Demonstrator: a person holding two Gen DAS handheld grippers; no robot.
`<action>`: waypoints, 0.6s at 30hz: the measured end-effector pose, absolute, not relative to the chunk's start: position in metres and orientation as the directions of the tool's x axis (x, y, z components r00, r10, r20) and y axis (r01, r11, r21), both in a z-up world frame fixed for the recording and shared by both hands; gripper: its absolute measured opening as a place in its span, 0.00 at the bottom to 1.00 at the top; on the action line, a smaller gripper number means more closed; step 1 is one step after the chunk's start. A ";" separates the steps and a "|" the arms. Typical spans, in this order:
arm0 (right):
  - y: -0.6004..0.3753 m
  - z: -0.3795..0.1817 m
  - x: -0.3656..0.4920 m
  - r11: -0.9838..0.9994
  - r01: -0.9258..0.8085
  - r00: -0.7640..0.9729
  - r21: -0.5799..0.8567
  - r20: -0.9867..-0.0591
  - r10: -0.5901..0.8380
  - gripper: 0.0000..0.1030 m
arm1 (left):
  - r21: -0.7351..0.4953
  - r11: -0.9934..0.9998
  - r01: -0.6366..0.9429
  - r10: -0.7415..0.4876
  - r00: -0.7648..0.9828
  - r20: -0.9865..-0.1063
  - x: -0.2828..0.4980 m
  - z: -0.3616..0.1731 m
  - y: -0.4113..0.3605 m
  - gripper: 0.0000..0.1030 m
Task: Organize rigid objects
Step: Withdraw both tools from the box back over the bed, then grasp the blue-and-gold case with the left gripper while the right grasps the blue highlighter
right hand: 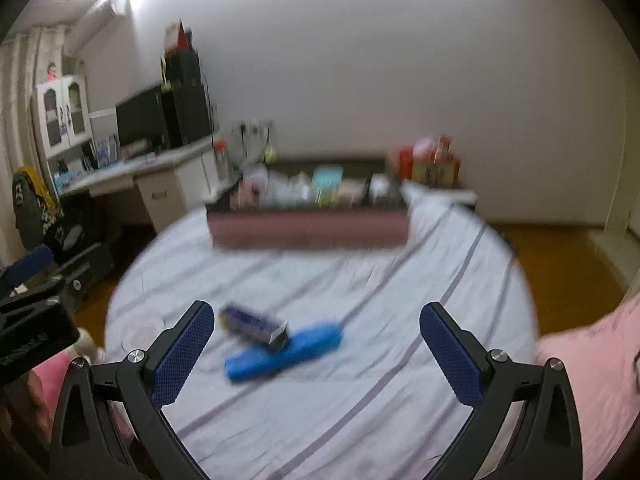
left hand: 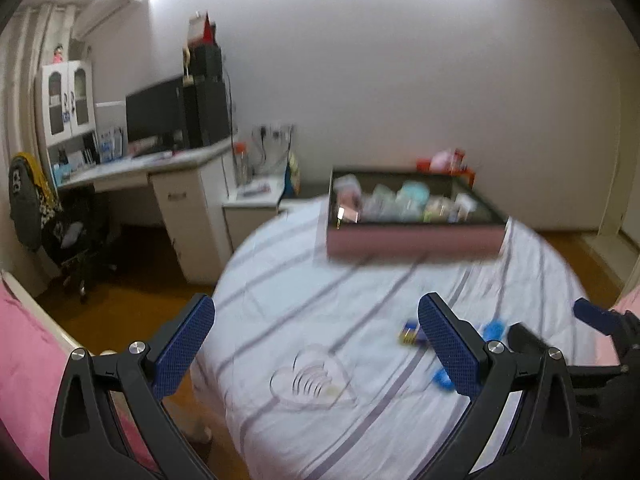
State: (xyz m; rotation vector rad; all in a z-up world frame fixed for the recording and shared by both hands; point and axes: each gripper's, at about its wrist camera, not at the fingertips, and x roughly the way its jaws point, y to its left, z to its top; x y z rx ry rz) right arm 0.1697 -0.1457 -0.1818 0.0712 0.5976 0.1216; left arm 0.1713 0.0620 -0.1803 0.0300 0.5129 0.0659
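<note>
Right wrist view: right gripper (right hand: 316,354) above a round table (right hand: 460,280) with striped cloth, jaws wide apart, nothing between them. Ahead and left of centre, a dark blue box (right hand: 254,325) lying tilted across a bright blue case (right hand: 284,352), touching it. Farther back, a pink-sided tray (right hand: 310,232) crowded with blurred small items.

Left wrist view: left gripper (left hand: 316,354) likewise spread open and empty, over the table's near left edge. Box and blue case partly hidden behind the right finger (left hand: 450,350). Beyond the table, at left, a desk (left hand: 160,164) with monitor (left hand: 154,114).
</note>
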 end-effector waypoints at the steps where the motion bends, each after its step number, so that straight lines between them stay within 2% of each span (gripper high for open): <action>1: -0.139 -0.194 0.176 0.991 -0.087 0.801 0.098 -0.585 0.128 1.00 | 0.048 0.997 -0.054 0.071 0.867 -0.494 0.171 -0.183 0.062 1.00; 9: -0.112 -0.237 0.203 0.996 -0.073 0.713 0.055 -0.695 0.091 1.00 | 0.023 1.000 -0.019 0.029 0.835 -0.550 0.189 -0.202 0.056 1.00; 18: -0.175 -0.235 0.205 0.999 0.040 0.715 -0.033 -0.697 -0.052 0.99 | 0.012 0.998 0.065 -0.044 0.791 -0.611 0.208 -0.218 0.026 1.00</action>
